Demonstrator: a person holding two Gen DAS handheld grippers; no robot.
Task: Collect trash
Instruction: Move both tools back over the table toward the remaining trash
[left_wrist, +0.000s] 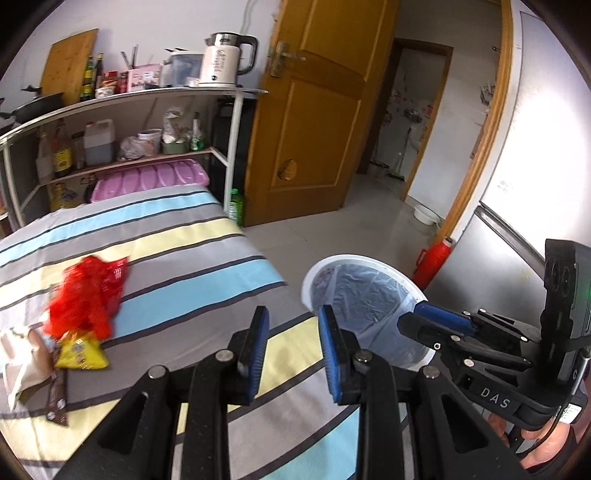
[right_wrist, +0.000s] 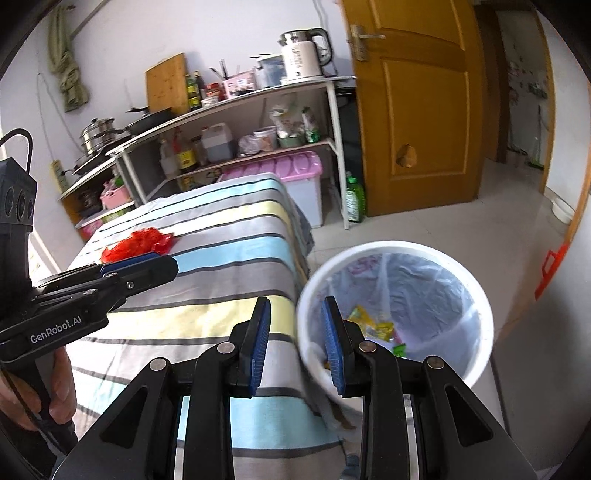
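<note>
Trash lies on the striped bed (left_wrist: 207, 236): a red crinkled wrapper (left_wrist: 88, 291), a yellow snack packet (left_wrist: 81, 352), a brown wrapper (left_wrist: 59, 395) and white paper (left_wrist: 18, 362). My left gripper (left_wrist: 293, 332) hovers open over the bed's near corner, to the right of that pile, with nothing between its blue pads. A white bin (right_wrist: 484, 295) with a clear liner stands on the floor beside the bed, with yellow wrappers (right_wrist: 369, 325) inside. My right gripper (right_wrist: 295, 332) is open and empty at the bin's left rim. The red wrapper (right_wrist: 136, 243) shows behind the left gripper (right_wrist: 147, 264).
A metal shelf rack (left_wrist: 232, 147) with bottles, a kettle (left_wrist: 225, 55) and a pink-lidded box (left_wrist: 147, 177) stands behind the bed. A wooden door (left_wrist: 317, 110) is open to a tiled hallway. A red thermos (left_wrist: 432, 258) and a green bottle (right_wrist: 354, 199) stand on the floor.
</note>
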